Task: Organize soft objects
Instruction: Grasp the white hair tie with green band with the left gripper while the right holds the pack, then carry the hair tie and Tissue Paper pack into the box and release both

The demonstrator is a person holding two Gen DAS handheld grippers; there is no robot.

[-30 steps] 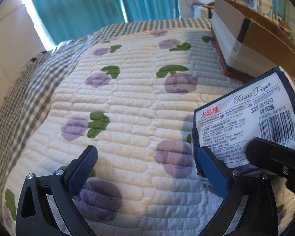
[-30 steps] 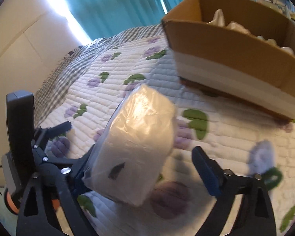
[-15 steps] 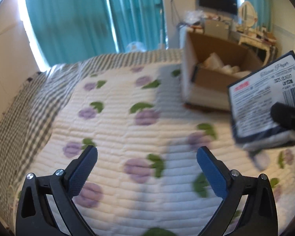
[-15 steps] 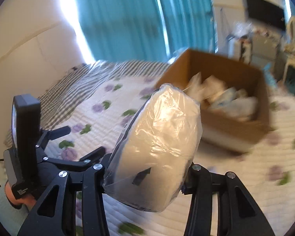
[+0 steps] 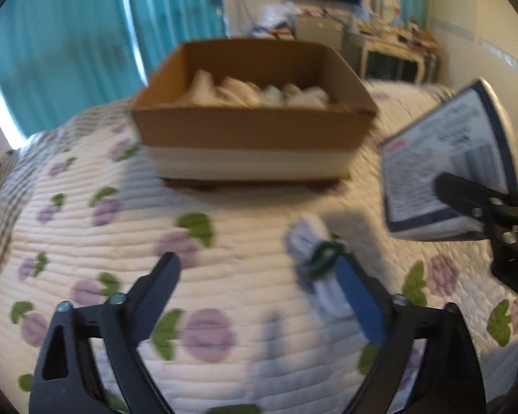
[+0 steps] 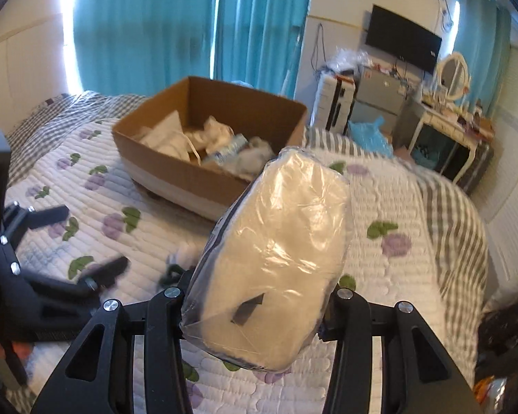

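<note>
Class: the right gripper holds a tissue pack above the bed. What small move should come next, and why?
Probably carry the tissue pack forward over the cardboard box: the right gripper grips it, and the box already holds soft things and lies just ahead.

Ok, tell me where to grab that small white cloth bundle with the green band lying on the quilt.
Grip the white cloth bundle across its narrow waist at the green band, coming down from above with the open left gripper: it lies flat on the quilt, pinched thinnest there.
</note>
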